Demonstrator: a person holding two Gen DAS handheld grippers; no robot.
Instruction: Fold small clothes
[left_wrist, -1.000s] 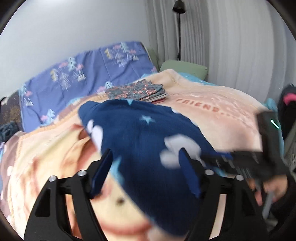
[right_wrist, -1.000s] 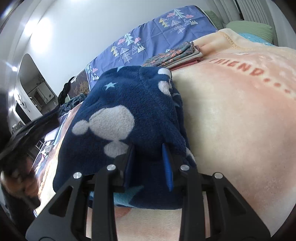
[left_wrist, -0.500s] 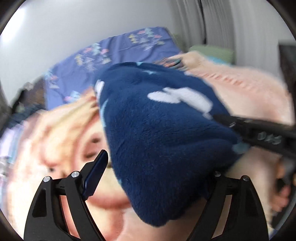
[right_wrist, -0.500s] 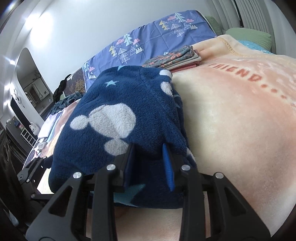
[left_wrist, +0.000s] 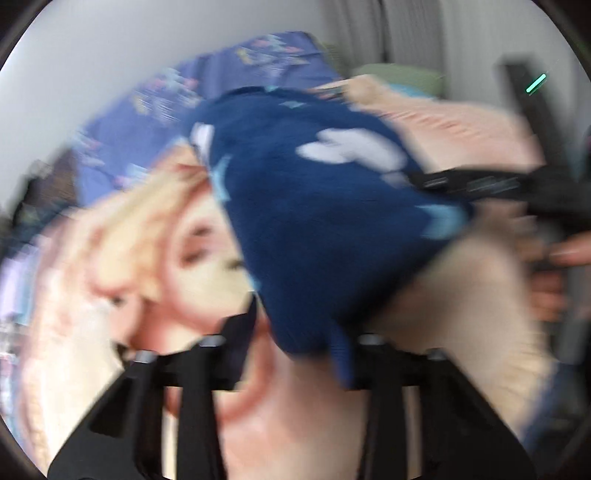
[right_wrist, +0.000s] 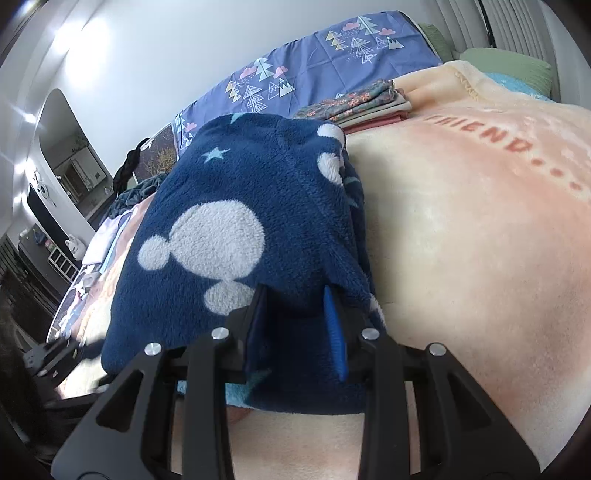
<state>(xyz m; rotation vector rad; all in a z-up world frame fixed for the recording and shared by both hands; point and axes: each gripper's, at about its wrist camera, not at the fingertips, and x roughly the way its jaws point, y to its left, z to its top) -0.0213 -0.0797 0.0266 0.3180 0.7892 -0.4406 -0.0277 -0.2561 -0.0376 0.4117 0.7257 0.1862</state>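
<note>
A navy fleece garment (right_wrist: 236, 229) with white blobs and pale stars lies folded on the peach blanket (right_wrist: 480, 236). My right gripper (right_wrist: 295, 314) is shut on its near edge. In the blurred left wrist view the same garment (left_wrist: 314, 206) fills the middle; my left gripper (left_wrist: 295, 332) has closed on its near corner. The right gripper's black body (left_wrist: 480, 184) shows at the garment's right side there.
A stack of folded floral clothes (right_wrist: 362, 105) sits at the far side of the blanket. A purple tree-print sheet (right_wrist: 314, 66) and green pillow (right_wrist: 506, 62) lie behind. A doorway and shelves are at the left.
My left gripper moved in and closed from wide open onto the garment's corner. The right gripper kept its hold and hardly moved.
</note>
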